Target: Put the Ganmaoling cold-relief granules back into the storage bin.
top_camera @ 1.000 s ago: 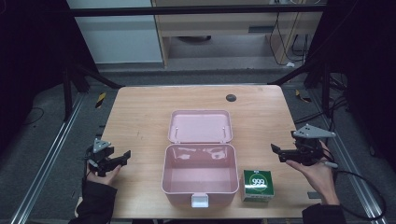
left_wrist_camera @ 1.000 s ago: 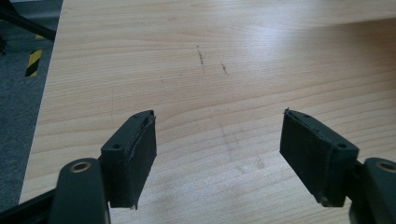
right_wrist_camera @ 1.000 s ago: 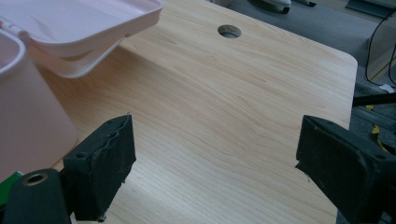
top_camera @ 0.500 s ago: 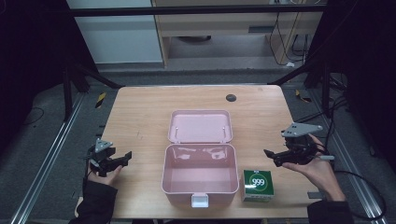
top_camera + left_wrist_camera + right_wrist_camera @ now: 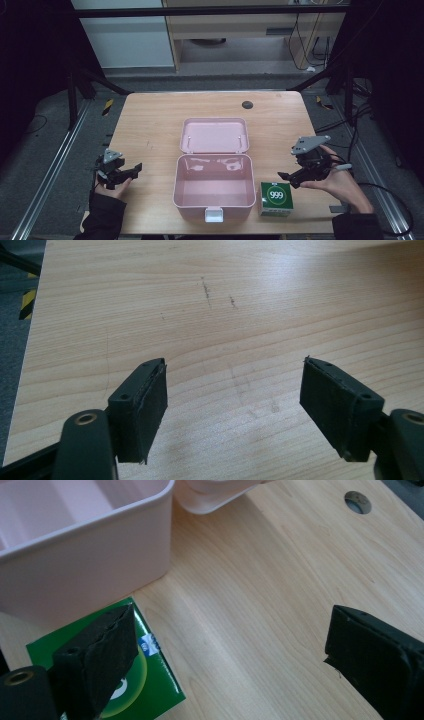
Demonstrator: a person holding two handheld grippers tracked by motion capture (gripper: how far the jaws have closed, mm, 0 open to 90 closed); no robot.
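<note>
Done: pink box [image 5: 214, 192] lies open and empty on the counter [image 5: 150, 120].
Left: green carton [image 5: 275, 199] outside, ungrasped.
Right gripper [image 5: 289, 180]: jaws spread beside carton.
Left gripper [image 5: 134, 170]: jaws spread, empty.

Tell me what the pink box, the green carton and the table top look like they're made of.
Pink box: likely moulded plastic, smooth, slightly glossy, with rounded corners and a thin rim. Green carton: probably printed cardboard with a glossy coat, given its sharp folded edges. Table: pale wood or wood-look laminate; grain lines show, finish matte.
</note>
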